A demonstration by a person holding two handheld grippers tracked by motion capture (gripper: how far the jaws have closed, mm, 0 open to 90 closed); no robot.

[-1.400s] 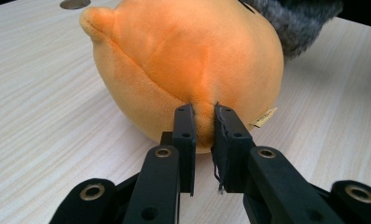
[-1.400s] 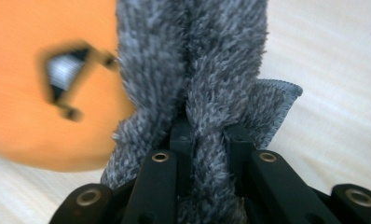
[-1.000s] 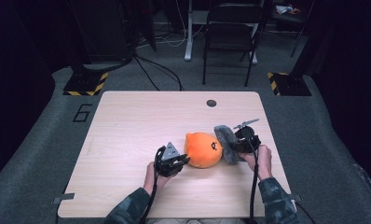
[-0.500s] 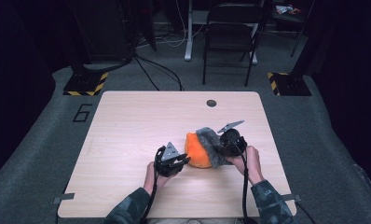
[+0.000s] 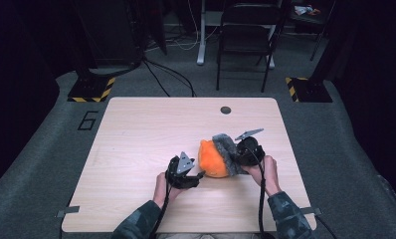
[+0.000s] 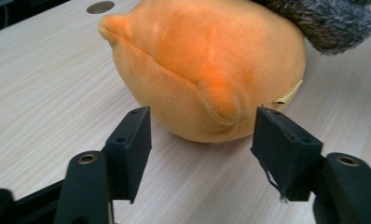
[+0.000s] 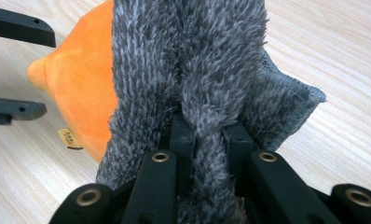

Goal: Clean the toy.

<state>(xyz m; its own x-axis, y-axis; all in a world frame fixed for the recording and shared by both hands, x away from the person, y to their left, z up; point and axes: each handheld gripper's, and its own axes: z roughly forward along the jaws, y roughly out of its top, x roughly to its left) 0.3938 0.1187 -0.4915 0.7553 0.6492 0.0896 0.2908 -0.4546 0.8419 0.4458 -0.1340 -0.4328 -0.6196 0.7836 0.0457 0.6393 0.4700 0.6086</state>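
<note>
The right gripper (image 5: 236,154) pinched a grey fuzzy cloth (image 7: 207,60), draping it against the orange plush toy (image 5: 212,158) near the table's (image 5: 136,129) front edge; the left gripper (image 6: 200,140), jaws spread, flanked the toy, apparently to steady it.

Orange plush (image 5: 212,160) on table, grey fuzzy cloth (image 5: 226,152) draped over.

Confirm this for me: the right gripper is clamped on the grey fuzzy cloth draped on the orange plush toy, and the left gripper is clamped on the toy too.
Not quite. The left gripper is open: in the left gripper view its jaws stand apart beside the orange plush toy. The right gripper is indeed clamped on the grey fuzzy cloth.
</note>
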